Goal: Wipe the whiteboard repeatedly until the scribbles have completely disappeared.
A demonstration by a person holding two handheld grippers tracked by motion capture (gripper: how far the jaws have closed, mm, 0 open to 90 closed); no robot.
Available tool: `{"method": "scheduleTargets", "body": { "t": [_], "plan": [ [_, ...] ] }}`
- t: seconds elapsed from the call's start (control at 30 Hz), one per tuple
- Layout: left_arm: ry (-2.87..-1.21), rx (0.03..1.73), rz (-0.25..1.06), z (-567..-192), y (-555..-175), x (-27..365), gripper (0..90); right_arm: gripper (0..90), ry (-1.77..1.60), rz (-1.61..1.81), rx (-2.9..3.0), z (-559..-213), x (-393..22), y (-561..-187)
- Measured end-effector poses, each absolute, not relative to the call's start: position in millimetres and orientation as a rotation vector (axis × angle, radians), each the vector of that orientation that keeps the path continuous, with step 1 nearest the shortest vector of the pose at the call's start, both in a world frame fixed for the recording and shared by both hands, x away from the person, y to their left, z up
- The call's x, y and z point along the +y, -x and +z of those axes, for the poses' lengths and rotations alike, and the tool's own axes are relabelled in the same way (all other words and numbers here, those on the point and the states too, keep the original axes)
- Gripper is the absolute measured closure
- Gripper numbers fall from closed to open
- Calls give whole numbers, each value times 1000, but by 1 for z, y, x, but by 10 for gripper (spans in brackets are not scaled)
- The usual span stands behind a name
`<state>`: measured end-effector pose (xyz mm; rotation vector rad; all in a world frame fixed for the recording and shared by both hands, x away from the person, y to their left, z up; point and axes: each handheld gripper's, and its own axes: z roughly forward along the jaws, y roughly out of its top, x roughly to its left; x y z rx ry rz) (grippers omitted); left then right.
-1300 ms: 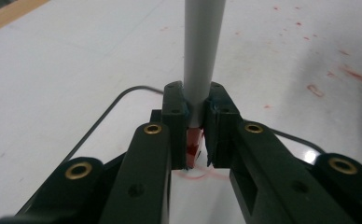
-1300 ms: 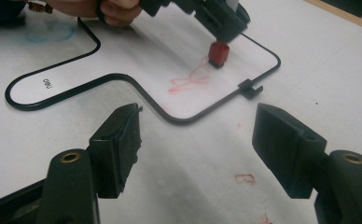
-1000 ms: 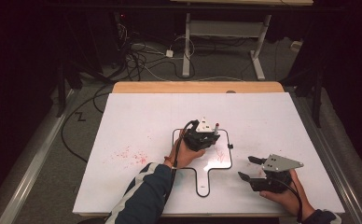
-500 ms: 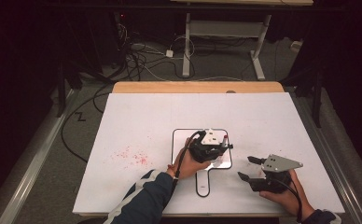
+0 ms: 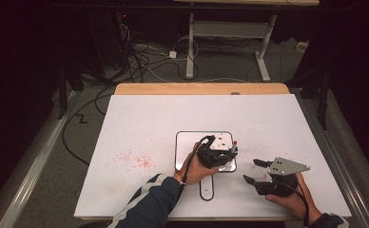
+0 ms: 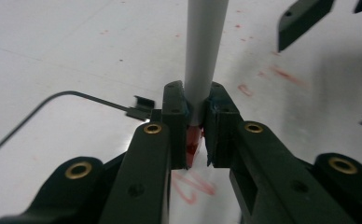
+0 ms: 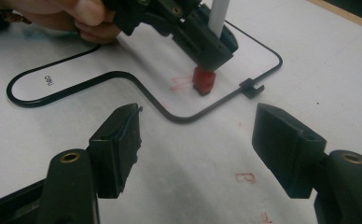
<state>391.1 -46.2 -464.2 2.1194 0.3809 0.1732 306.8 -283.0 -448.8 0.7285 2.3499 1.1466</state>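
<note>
My left gripper [image 6: 195,100] is shut on a white marker [image 6: 206,46], whose red tip [image 6: 193,142] points down at a small paddle-shaped whiteboard [image 5: 189,145] with a black wire rim. Red strokes [image 6: 193,184] lie on the board just under the tip. In the high view the left gripper [image 5: 223,154] hovers over the board's near right corner. The right gripper view shows the red tip [image 7: 203,80] touching or nearly touching the board beside a red scribble [image 7: 181,84]. My right gripper [image 7: 198,126] stands open with nothing between its jaws, low over the table to the right of the board [image 5: 251,171].
The board lies on a large white sheet [image 5: 173,114] that covers the table, with red smudges [image 5: 135,159] left of the board and small red marks [image 7: 245,177] near my right gripper. A wooden strip [image 5: 201,89] runs along the far edge. Cables [image 5: 140,61] lie on the floor beyond.
My left hand has carried the marker to the right and slightly nearer across the whiteboard. The right gripper has stayed where it was, still open.
</note>
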Motion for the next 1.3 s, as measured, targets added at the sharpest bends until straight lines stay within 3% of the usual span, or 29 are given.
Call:
{"method": "scheduleTargets", "body": {
  "t": [0.17, 0.43, 0.77, 0.9, 1.3],
  "plan": [
    [-2155, 336, 214, -462, -387, -46, 785, 333, -725, 1140, 2356, -450, -281, -307],
    [-2136, 458, 246, -461, -414, -38, 785, 333, -725, 1138, 2361, -450, -281, -307],
    [-2137, 382, 155, -463, -386, -34, 785, 333, -727, 1140, 2354, -449, -282, -307],
    [-2142, 351, 175, -464, -378, -33, 785, 333, -725, 1137, 2359, -450, -280, -307],
    [-2132, 463, 241, -463, -405, -31, 785, 333, -726, 1139, 2360, -450, -281, -307]
  ]
}}
